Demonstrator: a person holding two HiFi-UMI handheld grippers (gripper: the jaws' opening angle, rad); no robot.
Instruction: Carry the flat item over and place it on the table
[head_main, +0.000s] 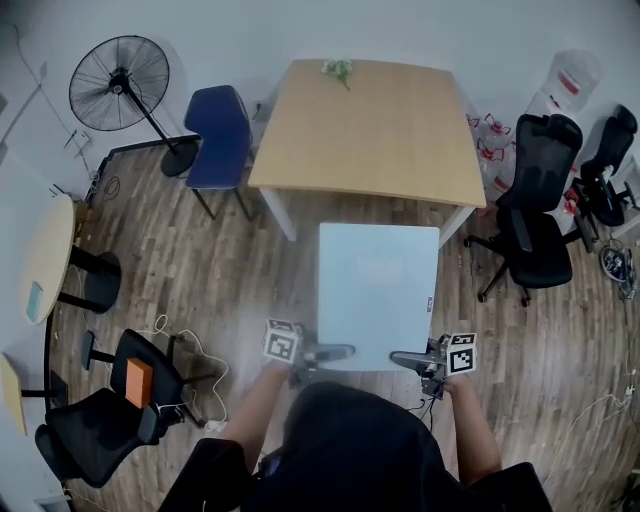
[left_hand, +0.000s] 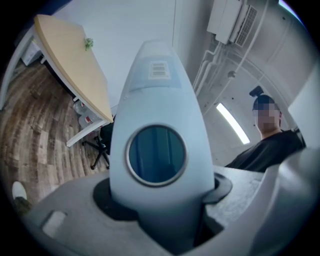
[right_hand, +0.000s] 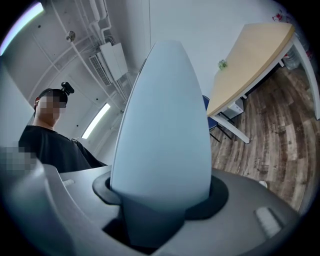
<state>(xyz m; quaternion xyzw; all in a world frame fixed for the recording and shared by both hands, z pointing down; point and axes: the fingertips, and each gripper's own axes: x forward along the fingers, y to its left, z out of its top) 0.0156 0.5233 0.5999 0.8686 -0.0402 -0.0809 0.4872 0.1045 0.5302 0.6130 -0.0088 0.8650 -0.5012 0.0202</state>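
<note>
Because the left tongs (head_main: 338, 352) and right tongs (head_main: 408, 357) pinch only the near edge of the pale blue board (head_main: 378, 285), it may sag, slip out, or bump the counter (head_main: 370, 130).

A wood-plank floor (head_main: 150, 270) is seen beneath a light wooden tabletop (head_main: 370, 130) on white legs, set against a white wall (head_main: 230, 30). A blue chair (head_main: 220, 135) is placed at its left corner, with a fan (head_main: 118, 82) further left. A black office chair (head_main: 535, 215) is parked at its right. A strip light (left_hand: 232, 122) and an air conditioner (left_hand: 232, 22) are mounted overhead.
</note>
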